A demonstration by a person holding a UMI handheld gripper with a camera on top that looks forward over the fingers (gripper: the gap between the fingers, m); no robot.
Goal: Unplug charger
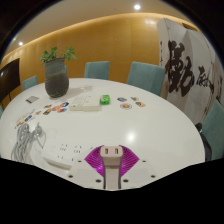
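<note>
Warm light falls from ceiling spots overhead, leaving the orange wall evenly lit and the white tabletop bright, close to washed out at its middle. Shadows are soft and short. The wide lens bends the tabletop's rim and the chairs into curves. Small items at the far side look soft and lack detail.

The gripper grips a white charger between its purple pads, both pressing on it, low over a white round table. Just left lies a white power strip. Far beyond the fingers stands a potted plant, with teal chairs behind the table.
</note>
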